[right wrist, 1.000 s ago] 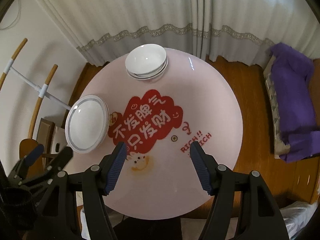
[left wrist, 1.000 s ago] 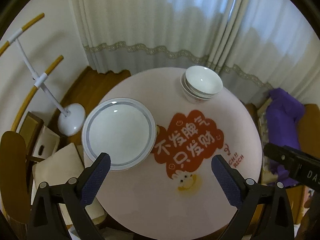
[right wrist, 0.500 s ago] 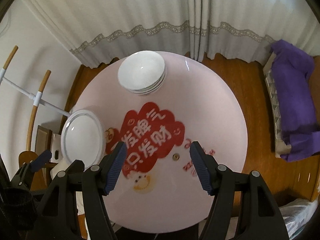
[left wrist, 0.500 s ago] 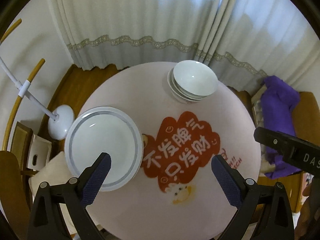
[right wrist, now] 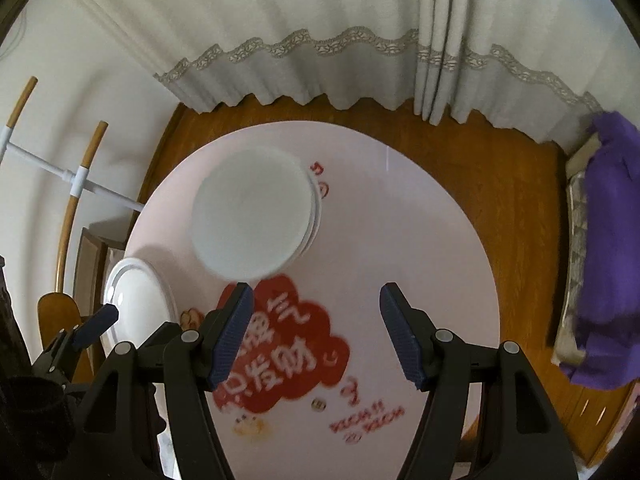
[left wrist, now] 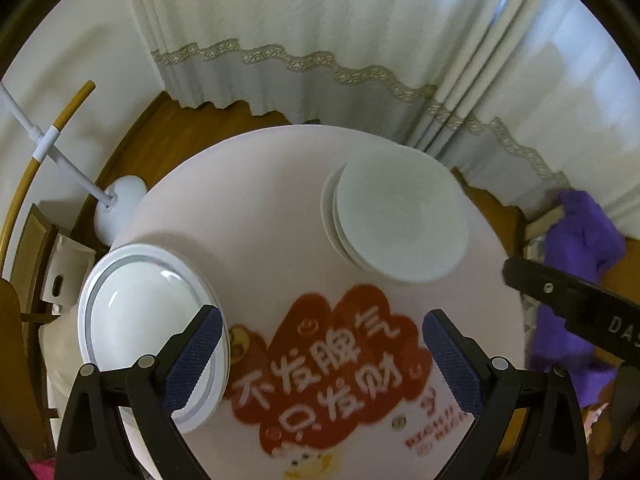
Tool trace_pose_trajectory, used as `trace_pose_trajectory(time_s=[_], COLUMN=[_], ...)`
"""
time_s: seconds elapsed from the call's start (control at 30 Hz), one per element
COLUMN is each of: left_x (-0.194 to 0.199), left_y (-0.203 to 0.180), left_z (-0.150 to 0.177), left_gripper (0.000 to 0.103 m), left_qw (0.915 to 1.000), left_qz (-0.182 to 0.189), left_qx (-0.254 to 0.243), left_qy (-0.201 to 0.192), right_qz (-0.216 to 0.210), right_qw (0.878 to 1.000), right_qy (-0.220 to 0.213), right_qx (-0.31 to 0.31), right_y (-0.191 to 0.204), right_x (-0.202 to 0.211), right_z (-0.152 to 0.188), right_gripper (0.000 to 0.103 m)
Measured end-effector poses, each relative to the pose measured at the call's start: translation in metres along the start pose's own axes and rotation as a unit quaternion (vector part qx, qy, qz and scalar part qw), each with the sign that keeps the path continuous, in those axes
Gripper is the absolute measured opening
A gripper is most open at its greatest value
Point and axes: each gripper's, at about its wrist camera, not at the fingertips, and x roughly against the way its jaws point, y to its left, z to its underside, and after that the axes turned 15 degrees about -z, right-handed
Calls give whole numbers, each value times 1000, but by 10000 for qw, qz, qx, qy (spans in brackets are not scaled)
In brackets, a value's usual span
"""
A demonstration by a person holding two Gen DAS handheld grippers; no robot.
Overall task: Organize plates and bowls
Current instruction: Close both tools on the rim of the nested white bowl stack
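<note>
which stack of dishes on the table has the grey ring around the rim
The plates, at the table's left edge. The bowls, farther back, are plain white.

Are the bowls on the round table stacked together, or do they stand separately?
Stacked. The white bowls sit nested one inside another; several rims show at the pile's edge, on the pink table.

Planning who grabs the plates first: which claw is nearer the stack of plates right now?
Left. The left claw hangs over the table with one finger overlapping the stack of plates; the right claw sits farther over, nearer the bowls.
</note>
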Motion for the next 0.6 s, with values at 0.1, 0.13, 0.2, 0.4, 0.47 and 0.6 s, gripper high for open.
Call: trace_pose_trajectory(time_s=[0.1, 0.13, 0.2, 0.4, 0.47, 0.6], left_x=[-19, -26, -39, -71, -82, -101], left_y=[-12, -15, -19, -25, -26, -23], left_z=[-9, -11, -18, -35, -39, -47], left_gripper=[99, 99, 99, 99, 98, 95], left_qw=[9999, 9998, 9996, 9989, 9988, 9983], left_qz=[-106, -163, -237, -338, -326, -240], left_qx=[41, 14, 22, 110, 145, 230], left_qy=[44, 74, 159, 301, 341, 470], right_qz=[-84, -99, -151, -198, -157, -187], right_qw=[9999, 9999, 9998, 9994, 9992, 9984], right_qy=[45, 58, 100, 268, 360, 528], right_qx=[-42, -58, -64, 25, 14, 26], right_y=[-10, -14, -18, -23, -26, -30], right_x=[-12, -17, -25, -55, -67, -82], right_z=[-16, -22, -30, -55, -59, -63], right_gripper=[67, 67, 67, 67, 67, 67])
